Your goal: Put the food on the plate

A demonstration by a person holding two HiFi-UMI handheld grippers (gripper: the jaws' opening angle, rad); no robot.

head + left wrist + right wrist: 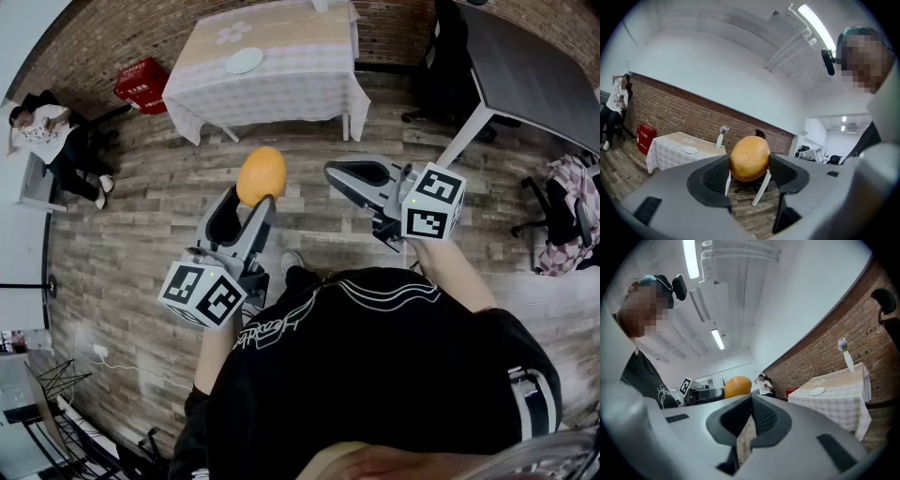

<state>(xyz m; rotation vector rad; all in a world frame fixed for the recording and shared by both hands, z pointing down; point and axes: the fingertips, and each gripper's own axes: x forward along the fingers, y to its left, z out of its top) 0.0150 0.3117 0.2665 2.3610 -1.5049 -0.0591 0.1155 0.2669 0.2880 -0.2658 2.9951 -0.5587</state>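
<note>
White plate (245, 60) and vase (719, 139) stand on the clothed table (281, 89)

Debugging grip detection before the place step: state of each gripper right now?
Left gripper: closed on the round orange food.
Right gripper: closed, nothing between its jaws.

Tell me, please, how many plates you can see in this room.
1: the white plate lies on the cloth-covered table by the brick wall. Others may be hidden out of frame.
</note>
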